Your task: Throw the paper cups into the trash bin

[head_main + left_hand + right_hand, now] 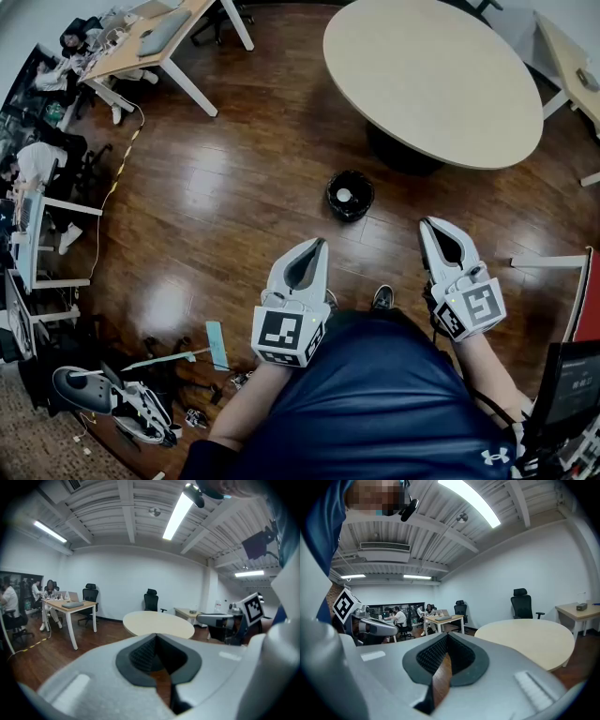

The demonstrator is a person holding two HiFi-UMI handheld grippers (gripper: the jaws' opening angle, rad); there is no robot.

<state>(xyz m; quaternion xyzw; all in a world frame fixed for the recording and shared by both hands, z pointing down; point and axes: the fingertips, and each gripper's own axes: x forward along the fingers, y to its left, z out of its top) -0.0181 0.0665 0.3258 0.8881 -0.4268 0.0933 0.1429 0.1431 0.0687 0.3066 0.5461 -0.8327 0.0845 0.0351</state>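
Observation:
A small black trash bin (349,195) stands on the wood floor just in front of the round table, with something white, likely a paper cup, lying inside it. My left gripper (322,242) is held in front of my body, pointing toward the bin from the near side; its jaws are shut and hold nothing. My right gripper (425,223) is level with it to the right, also shut and empty. In the left gripper view the left gripper (157,637) has its jaws together. The right gripper (446,637) looks the same in the right gripper view. No cup is in either gripper.
A round beige table (433,80) stands beyond the bin. A desk with a laptop (155,42) is at the far left, where people sit at workstations. Shoes and clutter (112,398) lie at the near left. A black office chair (151,601) stands by the far wall.

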